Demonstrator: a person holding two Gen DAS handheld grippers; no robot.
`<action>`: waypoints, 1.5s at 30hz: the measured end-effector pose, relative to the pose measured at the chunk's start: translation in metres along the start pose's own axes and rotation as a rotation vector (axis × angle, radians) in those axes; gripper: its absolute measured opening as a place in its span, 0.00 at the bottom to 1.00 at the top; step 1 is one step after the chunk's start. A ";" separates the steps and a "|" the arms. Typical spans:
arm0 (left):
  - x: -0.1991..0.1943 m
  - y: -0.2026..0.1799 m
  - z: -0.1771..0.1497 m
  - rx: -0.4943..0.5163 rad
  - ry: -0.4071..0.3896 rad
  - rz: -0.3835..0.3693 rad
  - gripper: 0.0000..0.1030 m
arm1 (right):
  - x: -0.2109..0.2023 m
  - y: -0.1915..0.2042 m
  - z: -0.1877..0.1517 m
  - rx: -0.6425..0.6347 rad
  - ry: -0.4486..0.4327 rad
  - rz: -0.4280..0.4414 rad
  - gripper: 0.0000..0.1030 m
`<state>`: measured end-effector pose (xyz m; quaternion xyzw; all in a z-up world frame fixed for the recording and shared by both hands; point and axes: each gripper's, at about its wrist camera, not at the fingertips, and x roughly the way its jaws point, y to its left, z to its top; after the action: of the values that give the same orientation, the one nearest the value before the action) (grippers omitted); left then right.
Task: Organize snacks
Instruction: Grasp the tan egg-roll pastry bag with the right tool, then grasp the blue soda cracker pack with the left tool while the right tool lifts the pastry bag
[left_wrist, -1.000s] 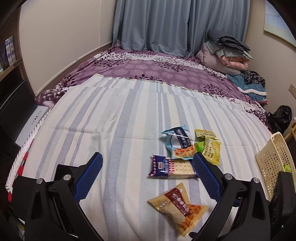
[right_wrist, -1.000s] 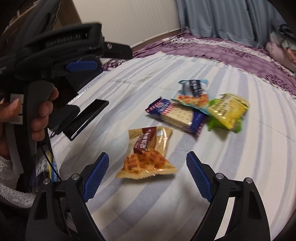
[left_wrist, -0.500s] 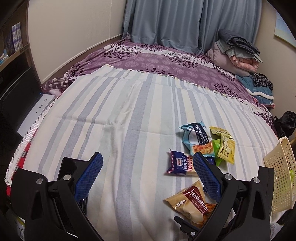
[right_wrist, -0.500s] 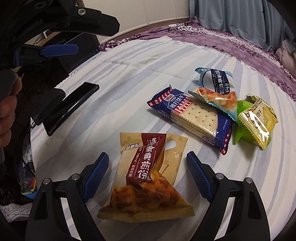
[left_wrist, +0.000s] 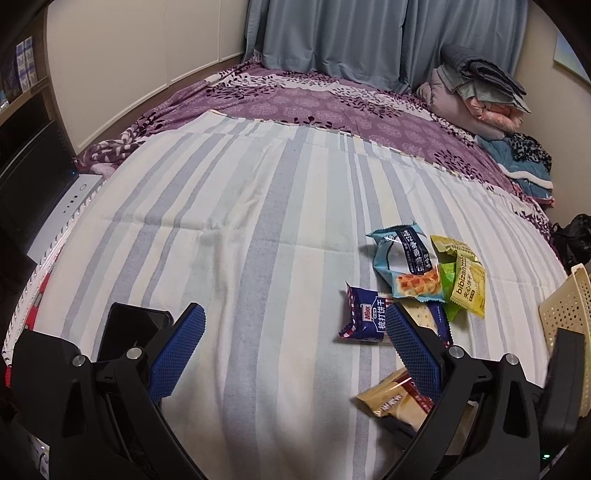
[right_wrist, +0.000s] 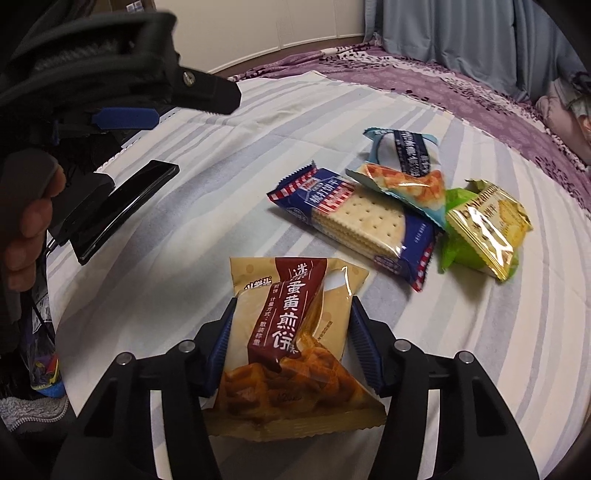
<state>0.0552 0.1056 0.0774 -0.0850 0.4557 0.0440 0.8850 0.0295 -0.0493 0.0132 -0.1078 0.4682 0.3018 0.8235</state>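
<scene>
right gripper (right_wrist: 290, 354) jaws just closing, clamped on waffle pack (right_wrist: 291, 354) lower centre | light, crinkly, slippery film, brittle inside; hold mid-sides gently | left gripper (left_wrist: 295, 347) jaws apart, empty | basket (left_wrist: 565, 321) right edge

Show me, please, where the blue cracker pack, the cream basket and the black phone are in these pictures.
blue cracker pack (right_wrist: 354, 221): right wrist view, on its clear window over the crackers.
cream basket (left_wrist: 565, 314): left wrist view, on its perforated wall.
black phone (right_wrist: 122, 210): right wrist view, on its dark screen.
</scene>
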 end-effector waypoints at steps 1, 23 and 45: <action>0.003 -0.002 -0.001 0.006 0.005 -0.005 0.96 | -0.004 -0.004 -0.003 0.013 -0.003 -0.002 0.55; 0.100 -0.029 0.031 0.154 0.103 0.080 0.96 | -0.063 -0.054 -0.041 0.186 -0.088 -0.065 0.55; 0.047 -0.077 -0.042 0.335 0.159 -0.029 0.96 | -0.096 -0.077 -0.066 0.259 -0.149 -0.087 0.55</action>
<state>0.0604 0.0218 0.0240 0.0539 0.5240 -0.0520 0.8484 -0.0079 -0.1789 0.0497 0.0018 0.4358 0.2100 0.8752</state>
